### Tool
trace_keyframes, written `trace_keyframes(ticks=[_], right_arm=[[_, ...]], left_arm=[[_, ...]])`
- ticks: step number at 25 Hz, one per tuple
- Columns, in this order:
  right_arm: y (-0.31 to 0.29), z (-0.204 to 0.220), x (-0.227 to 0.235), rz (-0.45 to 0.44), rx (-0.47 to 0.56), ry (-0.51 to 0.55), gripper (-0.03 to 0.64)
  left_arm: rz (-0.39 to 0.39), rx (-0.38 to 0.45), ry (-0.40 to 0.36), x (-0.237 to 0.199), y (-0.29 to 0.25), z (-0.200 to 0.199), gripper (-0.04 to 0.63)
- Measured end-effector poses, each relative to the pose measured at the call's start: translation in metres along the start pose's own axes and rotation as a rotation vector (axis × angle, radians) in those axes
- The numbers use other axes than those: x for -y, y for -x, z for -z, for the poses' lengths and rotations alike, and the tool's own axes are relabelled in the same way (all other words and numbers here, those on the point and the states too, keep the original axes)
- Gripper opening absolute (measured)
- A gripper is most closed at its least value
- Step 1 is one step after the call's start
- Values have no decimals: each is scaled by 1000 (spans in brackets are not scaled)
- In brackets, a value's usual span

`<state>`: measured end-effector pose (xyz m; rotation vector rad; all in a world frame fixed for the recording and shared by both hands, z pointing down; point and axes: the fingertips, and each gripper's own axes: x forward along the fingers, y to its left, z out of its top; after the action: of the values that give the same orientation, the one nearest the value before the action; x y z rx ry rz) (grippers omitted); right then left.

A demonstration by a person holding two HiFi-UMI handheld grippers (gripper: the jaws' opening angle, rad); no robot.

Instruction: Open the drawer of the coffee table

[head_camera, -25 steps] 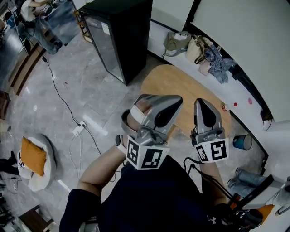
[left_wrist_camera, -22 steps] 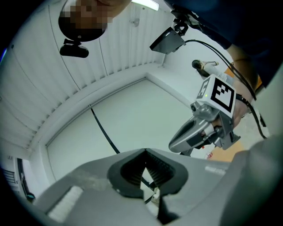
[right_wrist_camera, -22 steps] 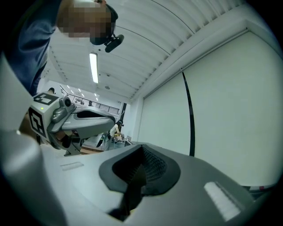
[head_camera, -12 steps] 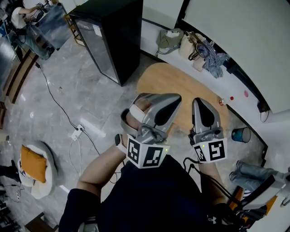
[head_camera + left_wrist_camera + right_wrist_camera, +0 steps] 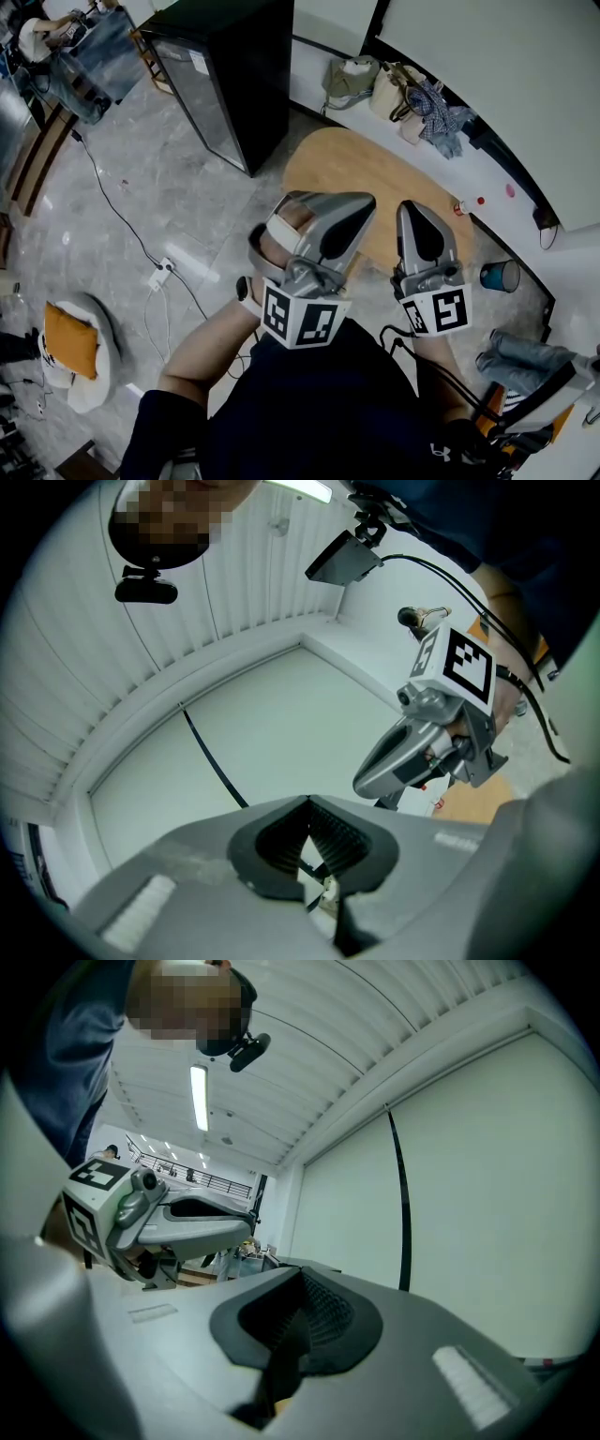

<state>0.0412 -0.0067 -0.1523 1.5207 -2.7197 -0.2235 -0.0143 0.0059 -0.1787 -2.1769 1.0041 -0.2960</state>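
The coffee table is a light wooden oval top on the grey floor, seen from above in the head view; no drawer shows on it. My left gripper is held level above the table's near edge, jaws shut with nothing between them. Just to its right, my right gripper is also shut and empty. Each gripper view looks out at a white wall and ceiling, with the other gripper alongside: the right gripper and the left gripper.
A black cabinet stands left of the table. Bags and clothes lie on a white ledge behind it. A blue cup sits at the right. A power strip with cable and a round seat with an orange cushion are on the left floor.
The head view has shifted slightly, so the table sits a little higher and further left in frame. Both grippers keep their place and stay shut.
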Motion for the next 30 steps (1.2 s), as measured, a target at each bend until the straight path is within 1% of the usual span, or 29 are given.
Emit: trace_keyframes(ticks=[11,30], right_arm=[[-4,1,-1,-12,-5,4,2],[1,2,-1,-5,-1,-5,2]], left_arm=[[-2,-2,6,-3,-3,4,2],[-5,-4,17,1,-1,3,2]])
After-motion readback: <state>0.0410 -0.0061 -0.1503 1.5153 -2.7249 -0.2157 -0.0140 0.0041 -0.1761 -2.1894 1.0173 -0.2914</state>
